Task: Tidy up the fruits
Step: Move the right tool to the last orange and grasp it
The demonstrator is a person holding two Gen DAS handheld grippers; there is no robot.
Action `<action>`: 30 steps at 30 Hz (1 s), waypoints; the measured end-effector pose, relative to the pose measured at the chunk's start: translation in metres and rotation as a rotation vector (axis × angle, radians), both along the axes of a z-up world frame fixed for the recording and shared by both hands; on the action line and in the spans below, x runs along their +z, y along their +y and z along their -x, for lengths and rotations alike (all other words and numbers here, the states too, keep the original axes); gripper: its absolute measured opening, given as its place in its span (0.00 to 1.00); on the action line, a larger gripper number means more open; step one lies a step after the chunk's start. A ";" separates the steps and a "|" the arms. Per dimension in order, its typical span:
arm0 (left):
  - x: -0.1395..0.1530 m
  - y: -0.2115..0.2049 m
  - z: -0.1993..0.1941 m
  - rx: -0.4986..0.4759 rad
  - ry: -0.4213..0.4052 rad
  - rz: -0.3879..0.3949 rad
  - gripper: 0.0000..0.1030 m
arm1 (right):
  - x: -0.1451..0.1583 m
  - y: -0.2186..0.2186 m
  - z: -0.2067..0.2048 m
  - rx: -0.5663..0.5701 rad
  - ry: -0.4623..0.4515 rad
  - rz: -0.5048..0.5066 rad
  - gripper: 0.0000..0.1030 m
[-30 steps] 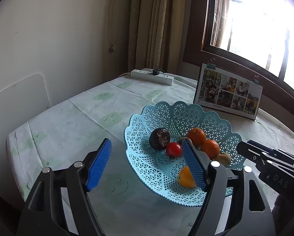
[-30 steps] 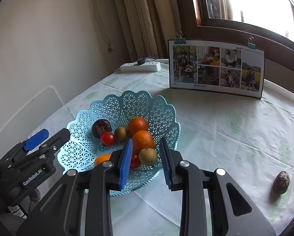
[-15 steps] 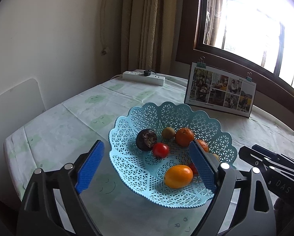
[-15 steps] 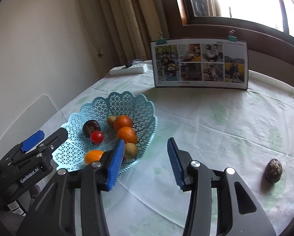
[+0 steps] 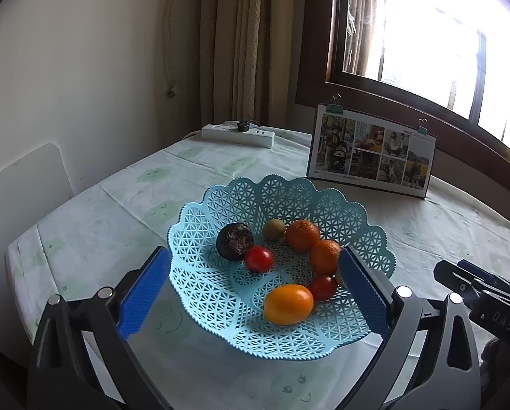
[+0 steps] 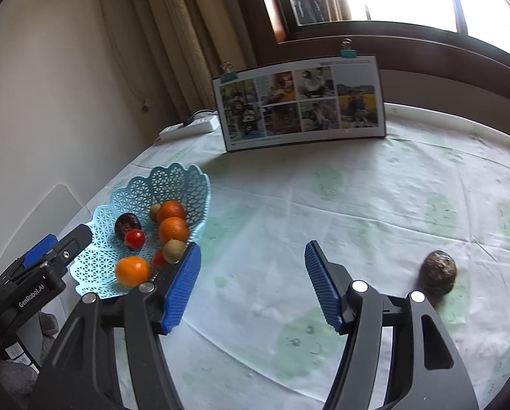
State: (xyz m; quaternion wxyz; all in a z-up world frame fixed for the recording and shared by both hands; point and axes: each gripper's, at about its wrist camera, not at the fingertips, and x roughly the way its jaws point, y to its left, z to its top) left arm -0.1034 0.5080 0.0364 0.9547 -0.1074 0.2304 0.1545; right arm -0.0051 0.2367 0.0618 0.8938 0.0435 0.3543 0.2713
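A light blue lattice basket holds several fruits: oranges, red tomatoes, a dark passion fruit, kiwis and a yellow-orange fruit. My left gripper stands open, its blue pads straddling the basket's near side. My right gripper is open over bare cloth, right of the basket. A second dark passion fruit lies alone on the cloth, right of the right finger.
A clipped photo board stands at the back of the table. A white power strip lies near the curtain. A white chair back is at the left edge. Pale green tablecloth covers the table.
My right gripper has opened wide and swung right, away from the basket toward the lone passion fruit. The left gripper has drawn back slightly and opened a little wider.
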 end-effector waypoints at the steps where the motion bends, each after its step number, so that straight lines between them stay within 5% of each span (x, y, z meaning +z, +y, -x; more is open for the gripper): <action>1: 0.001 -0.002 0.000 -0.004 0.000 -0.003 0.97 | 0.000 -0.003 0.000 -0.004 0.001 0.001 0.62; 30: 0.011 -0.121 -0.029 -0.253 0.018 -0.122 0.97 | -0.018 -0.243 0.001 -0.514 0.021 0.021 0.63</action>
